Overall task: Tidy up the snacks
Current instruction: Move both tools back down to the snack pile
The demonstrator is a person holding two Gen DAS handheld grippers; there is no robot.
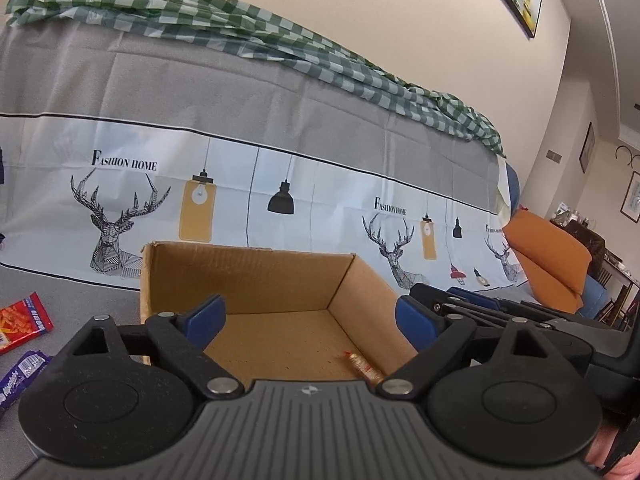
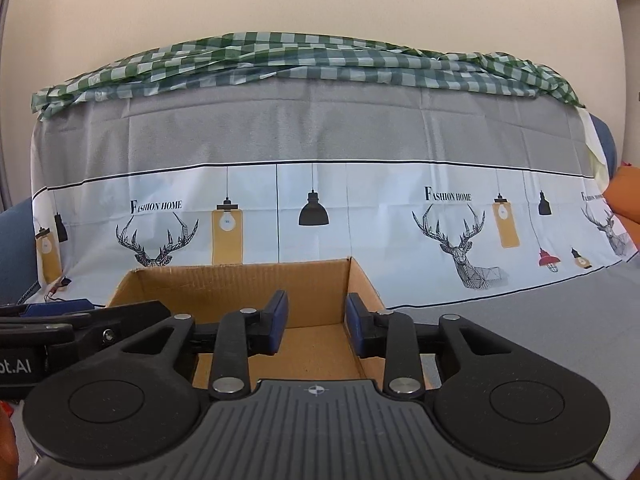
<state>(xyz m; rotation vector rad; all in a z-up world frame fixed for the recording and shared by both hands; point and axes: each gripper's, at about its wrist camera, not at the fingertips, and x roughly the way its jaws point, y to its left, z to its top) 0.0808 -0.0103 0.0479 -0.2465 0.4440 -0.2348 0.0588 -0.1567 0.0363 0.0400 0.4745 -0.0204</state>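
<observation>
Two matte black handheld grippers (image 1: 310, 322), each with a ribbed dark grey housing bearing a small white crosshair mark. Flanking discs, round and black with recessed circular centres. Angled black linkage arms, triangular cut-outs, silver rivet pivots. Blue rectangular finger pads (image 1: 204, 314) at the tips. Same build on the right-hand unit (image 2: 314, 320): black links, silver pins, blue pads (image 2: 278, 322). White lettering ending "ot.AI" on the black side of the left-hand unit, beside a small screw head.

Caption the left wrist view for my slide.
Open left gripper over a cardboard box holding one snack.
</observation>
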